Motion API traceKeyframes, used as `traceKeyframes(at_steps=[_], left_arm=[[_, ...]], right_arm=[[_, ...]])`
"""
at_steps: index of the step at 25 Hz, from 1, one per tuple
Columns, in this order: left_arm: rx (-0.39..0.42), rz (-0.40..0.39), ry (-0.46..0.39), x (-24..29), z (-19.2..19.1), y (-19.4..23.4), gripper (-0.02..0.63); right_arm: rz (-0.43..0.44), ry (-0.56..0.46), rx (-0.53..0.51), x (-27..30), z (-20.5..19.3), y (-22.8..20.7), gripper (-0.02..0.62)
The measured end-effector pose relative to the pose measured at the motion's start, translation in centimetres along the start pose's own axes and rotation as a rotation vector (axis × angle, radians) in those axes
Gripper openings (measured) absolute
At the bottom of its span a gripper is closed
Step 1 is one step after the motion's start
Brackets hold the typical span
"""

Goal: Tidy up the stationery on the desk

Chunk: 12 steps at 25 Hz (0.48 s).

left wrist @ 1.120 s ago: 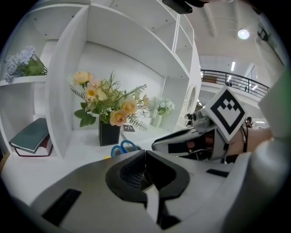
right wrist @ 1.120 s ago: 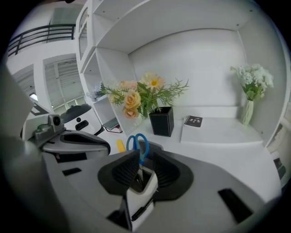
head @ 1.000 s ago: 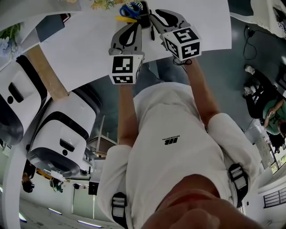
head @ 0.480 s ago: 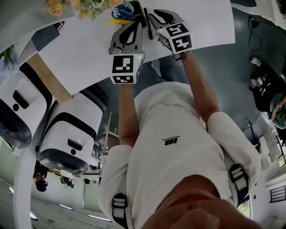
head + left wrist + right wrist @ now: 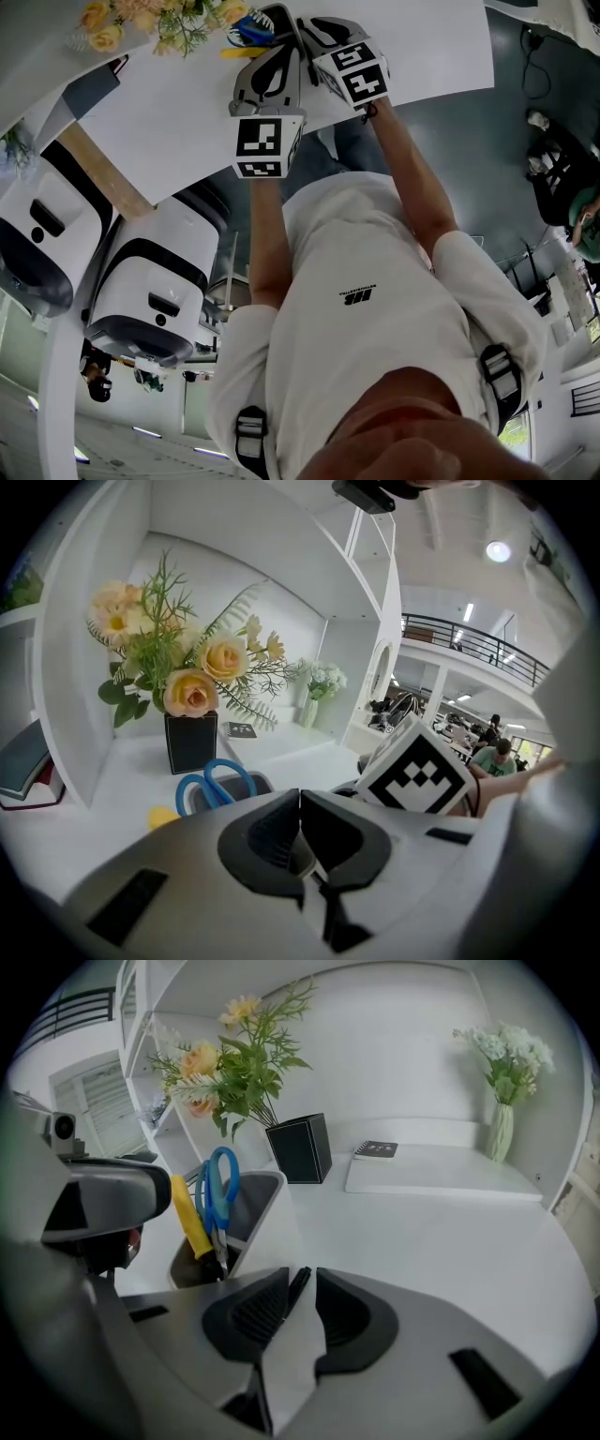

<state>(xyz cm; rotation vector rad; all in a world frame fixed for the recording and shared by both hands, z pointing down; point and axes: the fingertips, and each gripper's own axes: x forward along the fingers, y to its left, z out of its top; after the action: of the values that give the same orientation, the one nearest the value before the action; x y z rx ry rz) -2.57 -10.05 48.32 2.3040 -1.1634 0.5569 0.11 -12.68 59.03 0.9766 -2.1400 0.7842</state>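
Right gripper (image 5: pixel 302 1281) is closed narrowly on a slim black pen (image 5: pixel 296 1290), whose tip is seen projecting beyond the pads. The pen is held above the white desk (image 5: pixel 450 1241), just beside the pen holder (image 5: pixel 261 1206), in which blue scissors (image 5: pixel 220 1185) and a yellow item (image 5: pixel 187 1218) are stood upright. Left gripper (image 5: pixel 300 803) is fully closed, with nothing between its jaws.

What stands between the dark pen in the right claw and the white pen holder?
Nothing visible. The right claw holds the pen just short of the holder, with only open space between them. The left claw is off to the side.
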Motion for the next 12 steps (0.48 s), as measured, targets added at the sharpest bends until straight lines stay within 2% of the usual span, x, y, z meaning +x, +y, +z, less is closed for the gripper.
traceKeyframes(at_steps=[12], left_arm=[[-0.001,0.006,0.003,-0.34,-0.40,0.67,0.000]], right_arm=[[0.006,0.032,-0.020,0.88,-0.47,0.66,0.080]])
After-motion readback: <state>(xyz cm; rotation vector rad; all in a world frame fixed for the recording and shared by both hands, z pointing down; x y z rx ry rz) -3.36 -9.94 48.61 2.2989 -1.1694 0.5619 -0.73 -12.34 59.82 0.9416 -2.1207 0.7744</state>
